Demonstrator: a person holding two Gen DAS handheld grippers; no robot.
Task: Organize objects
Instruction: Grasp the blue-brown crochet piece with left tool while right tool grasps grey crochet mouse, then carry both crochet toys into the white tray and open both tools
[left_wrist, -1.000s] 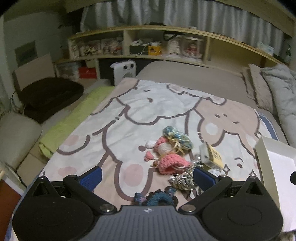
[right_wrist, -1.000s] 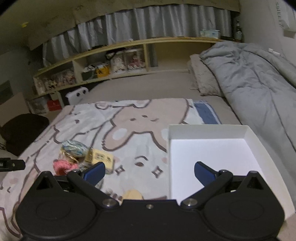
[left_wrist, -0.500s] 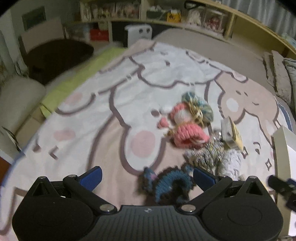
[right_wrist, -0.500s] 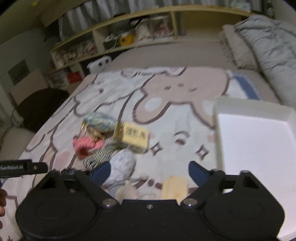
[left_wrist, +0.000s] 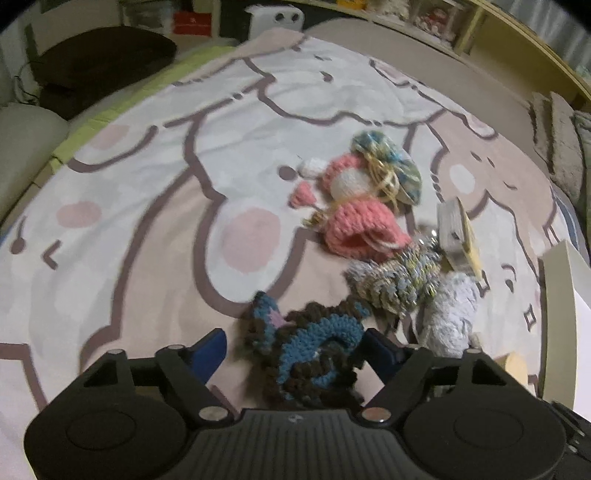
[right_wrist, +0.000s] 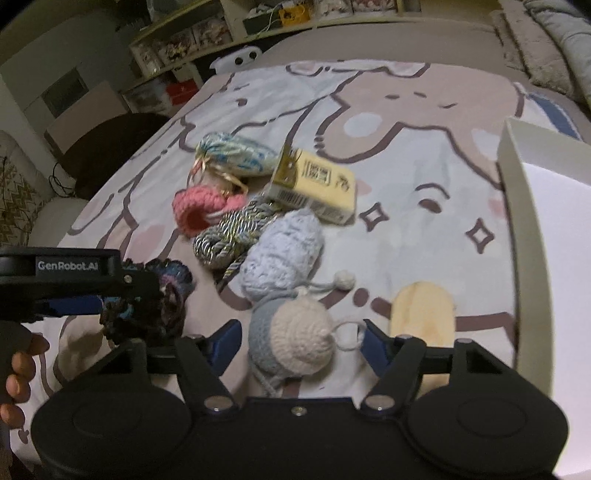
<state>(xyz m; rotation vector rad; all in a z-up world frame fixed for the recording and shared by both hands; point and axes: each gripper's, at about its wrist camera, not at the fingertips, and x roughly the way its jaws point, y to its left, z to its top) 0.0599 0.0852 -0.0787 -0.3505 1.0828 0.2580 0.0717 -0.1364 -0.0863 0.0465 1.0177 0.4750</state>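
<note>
Both claws spread: left claw (left_wrist: 293, 341) straddling dark blue-brown crochet piece (left_wrist: 314, 350), right claw (right_wrist: 301, 341) straddling cream-grey knitted ball (right_wrist: 291, 341), apparently for transfer to white box (right_wrist: 517, 206) beside the pile.

Left tool (left_wrist: 295, 347) sits low centre, fingers spread wide around the brown-and-blue crochet piece (left_wrist: 314, 350) on the bed blanket (left_wrist: 147, 184). Up and right lie a grey knit bundle (left_wrist: 399, 280), a pink knit hat (left_wrist: 358, 225) and a yellow box (left_wrist: 460, 236). White box wall (left_wrist: 557, 314) at right edge.
</note>
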